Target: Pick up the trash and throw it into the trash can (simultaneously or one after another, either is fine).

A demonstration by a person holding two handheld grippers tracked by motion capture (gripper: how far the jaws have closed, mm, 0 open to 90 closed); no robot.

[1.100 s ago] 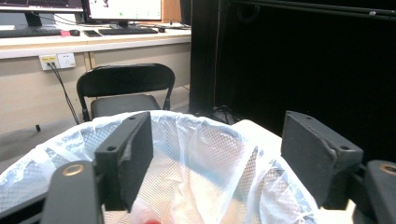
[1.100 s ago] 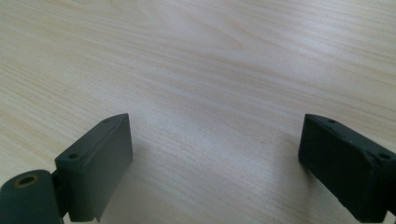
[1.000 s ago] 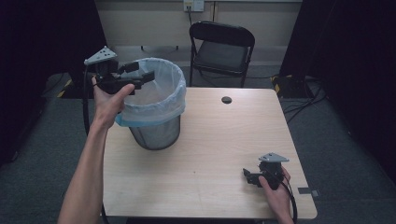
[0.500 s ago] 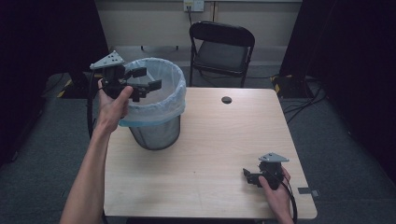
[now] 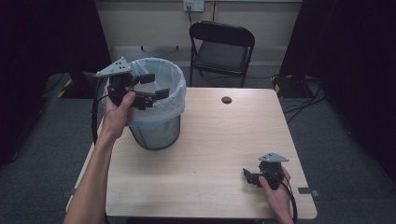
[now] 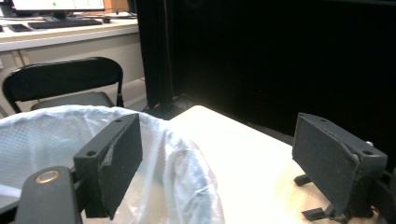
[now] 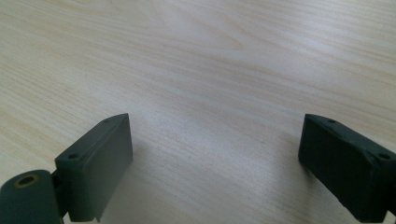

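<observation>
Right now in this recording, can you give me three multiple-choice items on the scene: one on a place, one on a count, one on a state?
1. Where is the left gripper?
A. over the rim of the lined waste bin
B. flat on the table
C. on the folding chair

2. How many folding chairs stand behind the table?
A. none
B. one
C. three

3. How do the right gripper jaws stand?
A. shut on a cup
B. shut on nothing
C. open, nothing between them

Answers:
1. A, since the high view shows it held over the bin's near-left rim and plastic liner.
2. B, a single black chair at the far edge.
3. C, the right gripper view shows bare wood between the parted jaws.
</observation>
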